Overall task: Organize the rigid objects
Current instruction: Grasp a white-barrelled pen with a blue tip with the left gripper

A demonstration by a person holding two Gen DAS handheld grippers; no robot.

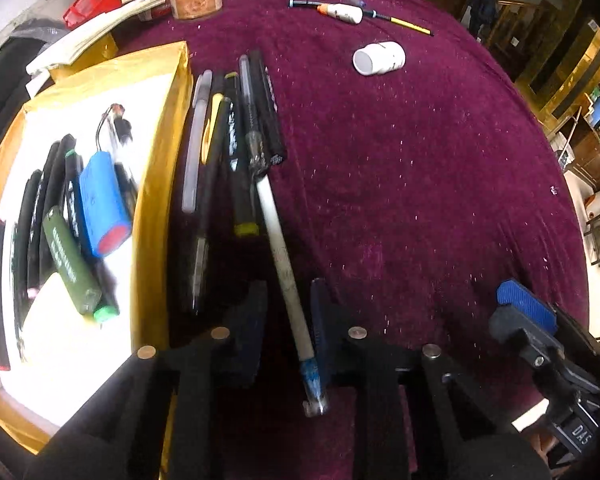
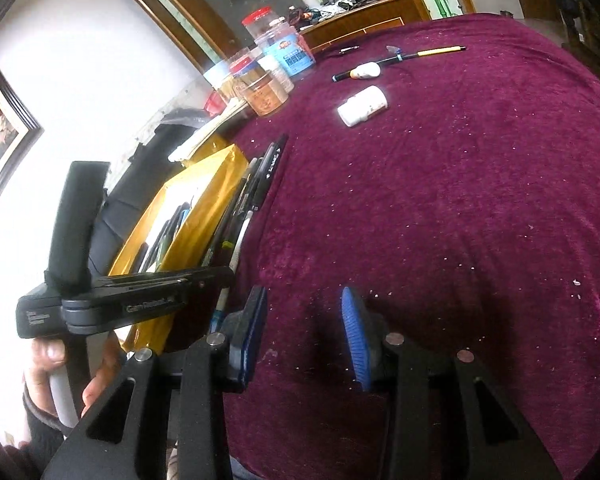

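The white pen (image 1: 284, 264) with the blue tip lies slanted on the maroon cloth between the fingers of your left gripper (image 1: 290, 316), whose jaws stand apart around it, though you cannot tell whether a pad touches it; its far end meets the row of dark pens (image 1: 236, 128) lined up along the right edge of the yellow box (image 1: 160, 184). Your right gripper (image 2: 304, 332) hangs open over bare cloth, empty. Farther across the table (image 1: 420, 200), a white bottle (image 1: 380, 58) lies on its side.
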